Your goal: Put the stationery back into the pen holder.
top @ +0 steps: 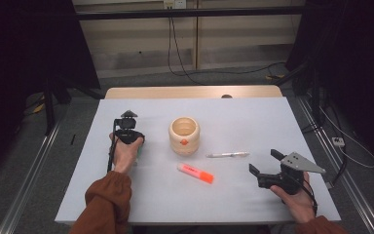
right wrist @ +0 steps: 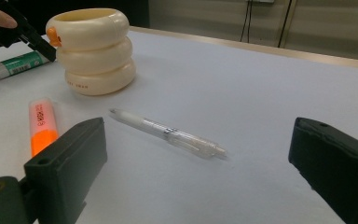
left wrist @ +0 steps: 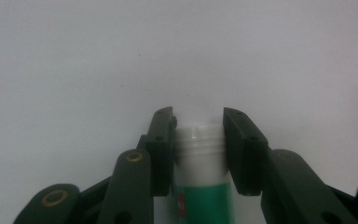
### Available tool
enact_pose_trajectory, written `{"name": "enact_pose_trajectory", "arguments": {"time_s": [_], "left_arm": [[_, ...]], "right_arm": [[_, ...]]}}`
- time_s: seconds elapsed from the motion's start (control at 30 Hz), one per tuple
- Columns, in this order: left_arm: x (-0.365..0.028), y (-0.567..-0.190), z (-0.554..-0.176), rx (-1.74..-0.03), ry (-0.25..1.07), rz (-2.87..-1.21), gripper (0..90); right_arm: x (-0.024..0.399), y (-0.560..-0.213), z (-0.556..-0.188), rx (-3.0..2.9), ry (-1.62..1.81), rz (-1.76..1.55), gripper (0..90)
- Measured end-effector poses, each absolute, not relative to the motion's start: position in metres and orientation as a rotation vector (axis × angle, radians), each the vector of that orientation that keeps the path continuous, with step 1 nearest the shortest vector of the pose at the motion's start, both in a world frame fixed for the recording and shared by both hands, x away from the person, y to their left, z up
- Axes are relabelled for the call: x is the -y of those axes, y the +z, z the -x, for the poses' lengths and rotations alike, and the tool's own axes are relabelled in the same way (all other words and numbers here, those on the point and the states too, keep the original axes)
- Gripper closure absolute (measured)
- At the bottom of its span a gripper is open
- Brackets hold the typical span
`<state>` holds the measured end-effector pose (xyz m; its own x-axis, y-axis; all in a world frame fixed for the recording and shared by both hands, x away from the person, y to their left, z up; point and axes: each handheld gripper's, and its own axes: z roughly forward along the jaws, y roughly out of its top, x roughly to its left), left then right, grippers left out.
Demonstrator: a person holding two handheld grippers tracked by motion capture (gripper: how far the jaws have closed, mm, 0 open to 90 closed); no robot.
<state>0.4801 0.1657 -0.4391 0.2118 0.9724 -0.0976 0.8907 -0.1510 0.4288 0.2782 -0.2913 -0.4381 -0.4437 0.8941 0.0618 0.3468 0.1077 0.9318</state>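
Table [top: 253, 195], pale grey top, seen from above the person's side. At its centre stands a cream pen holder [top: 184, 135] built of stacked rings, with a small orange mark on its wall; the mouth is open and faces up.

Left gripper [top: 126, 134], held low over the table to the left of the holder. In the left gripper view its jaws stand on either side of the white capped end of a green-and-white glue stick [left wrist: 200, 177], the pads at or against the cap; the stick lies flat on the table, well left of the holder in the right gripper view [right wrist: 16, 64]. Step in hand, as judged: taking hold of the stick.

Right gripper [top: 265, 161], resting at the near right with its jaws wide apart and nothing between them.

Orange highlighter [top: 195, 173], lying just in front of the holder. Clear ballpoint pen [top: 227, 155], lying to the holder's right.

Next move, as judged: a firm squeeze on the cap, a lift clear of the table, then turning the stick upright over the holder's mouth.
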Motion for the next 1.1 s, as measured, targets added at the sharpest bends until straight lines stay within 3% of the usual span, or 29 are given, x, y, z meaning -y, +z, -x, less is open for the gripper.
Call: {"name": "enact_pose_trajectory", "arguments": {"time_s": [1.1], "left_arm": [[-0.168,-0.413,-0.466,-1.490,0.331,-2.035,66.0]], "right_arm": [[0.292,-0.438,-0.278,-1.852,1.330,-1.210,3.6]]}}
